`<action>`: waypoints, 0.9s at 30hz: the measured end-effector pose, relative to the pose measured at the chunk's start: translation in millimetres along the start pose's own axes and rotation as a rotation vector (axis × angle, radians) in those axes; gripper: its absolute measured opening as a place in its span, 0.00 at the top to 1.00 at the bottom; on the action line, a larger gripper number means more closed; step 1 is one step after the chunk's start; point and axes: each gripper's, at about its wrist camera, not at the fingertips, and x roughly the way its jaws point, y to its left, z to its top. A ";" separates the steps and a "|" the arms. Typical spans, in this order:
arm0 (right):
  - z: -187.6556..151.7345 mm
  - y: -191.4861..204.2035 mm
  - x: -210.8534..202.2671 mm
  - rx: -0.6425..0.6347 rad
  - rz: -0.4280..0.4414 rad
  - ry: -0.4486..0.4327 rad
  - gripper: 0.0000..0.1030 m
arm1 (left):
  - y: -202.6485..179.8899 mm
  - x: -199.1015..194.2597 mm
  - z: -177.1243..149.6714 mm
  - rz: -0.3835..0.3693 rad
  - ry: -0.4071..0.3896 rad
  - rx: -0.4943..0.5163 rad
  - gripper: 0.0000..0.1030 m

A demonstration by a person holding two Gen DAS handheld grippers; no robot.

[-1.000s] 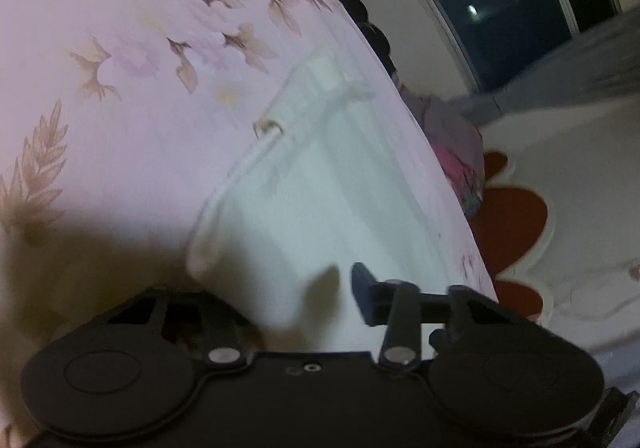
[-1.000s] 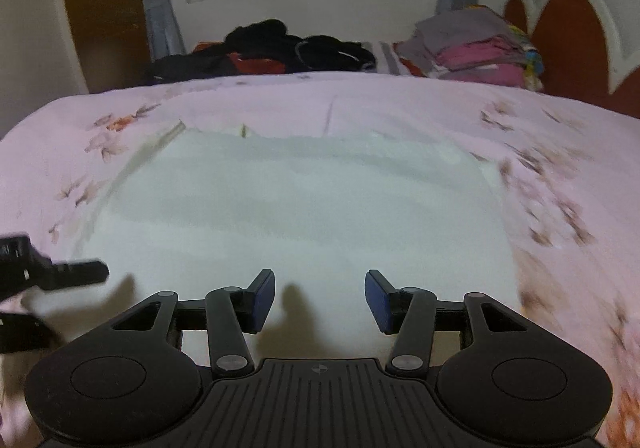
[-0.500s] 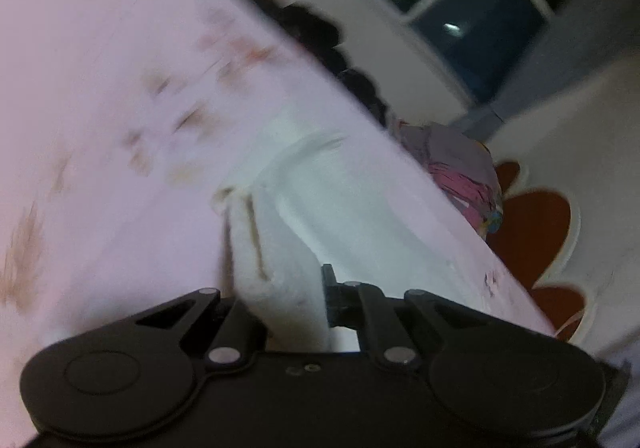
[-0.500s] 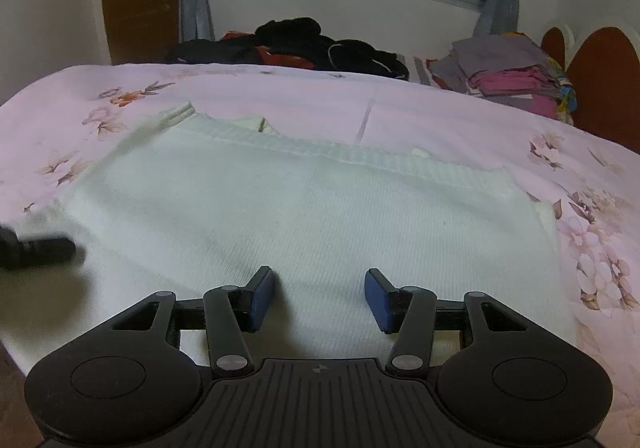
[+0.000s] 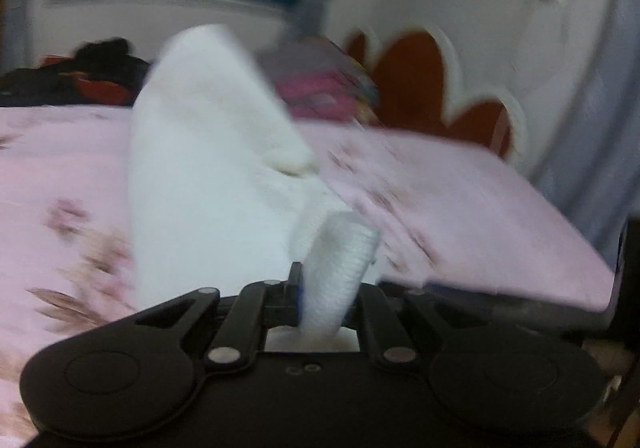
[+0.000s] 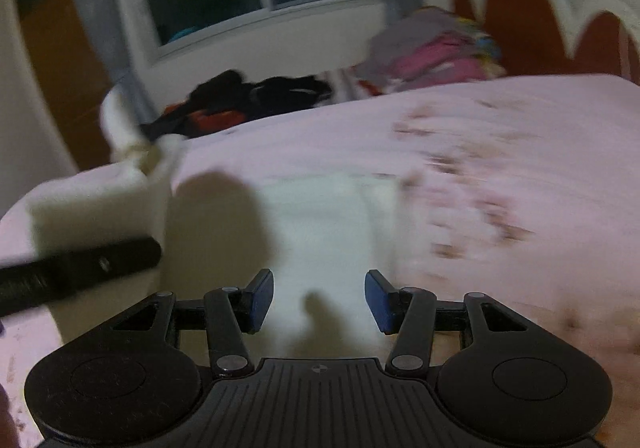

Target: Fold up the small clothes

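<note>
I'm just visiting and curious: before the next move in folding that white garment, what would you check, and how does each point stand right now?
1. Left gripper grips the white knit garment: ok, its ribbed edge is pinched between the shut jaws.
2. Garment edge lifted off the pink floral bedsheet: ok, one side stands raised.
3. Right gripper free: ok, jaws open, nothing between them, above the flat part.
4. Rest of the garment lies flat: cannot tell, the pictures are blurred.
5. Folded clothes stack and dark clothes pile out of the way: ok, both at the far edge.
</note>
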 end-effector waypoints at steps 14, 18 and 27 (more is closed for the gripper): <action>4.0 -31.2 -17.6 0.115 0.141 0.044 0.51 | -32.6 -13.2 -49.9 -0.074 0.129 0.127 0.27; 8.3 -17.2 3.1 0.103 0.187 0.068 0.51 | 1.8 -42.7 -45.5 -0.011 0.089 0.051 0.27; 7.6 -15.5 41.6 0.129 0.172 0.118 0.51 | 69.3 -56.0 -22.4 0.173 0.037 -0.140 0.28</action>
